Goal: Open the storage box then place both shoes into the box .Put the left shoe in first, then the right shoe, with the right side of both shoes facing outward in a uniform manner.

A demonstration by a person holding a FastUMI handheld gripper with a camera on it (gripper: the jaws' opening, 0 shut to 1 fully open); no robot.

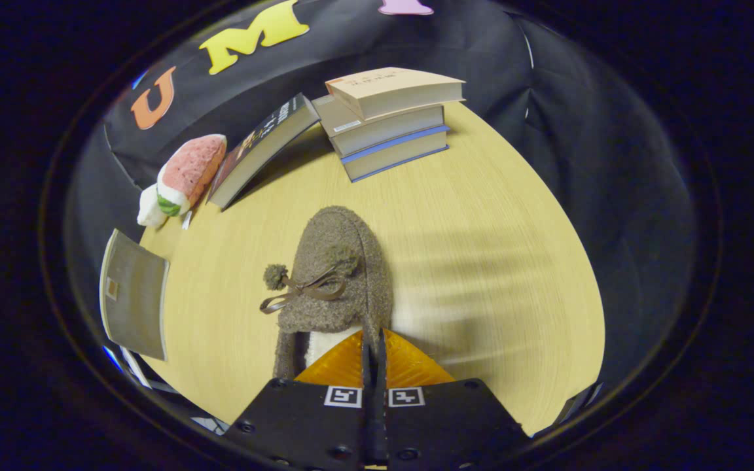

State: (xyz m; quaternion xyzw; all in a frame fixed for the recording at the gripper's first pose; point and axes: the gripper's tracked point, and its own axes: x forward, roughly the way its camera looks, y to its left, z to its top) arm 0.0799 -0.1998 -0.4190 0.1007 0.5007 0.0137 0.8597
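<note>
Your gripper: fingers pressed together, clamped on collar edge of brown fuzzy slipper. Slipper toe points ahead, bow with pompoms on top, over wooden table. Beyond: slanted dark book, three-book stack, plush toy alongside.

Three stacked books on wooden table; dark book leaning against them, plush toy beside it, grey board nearby.
</note>
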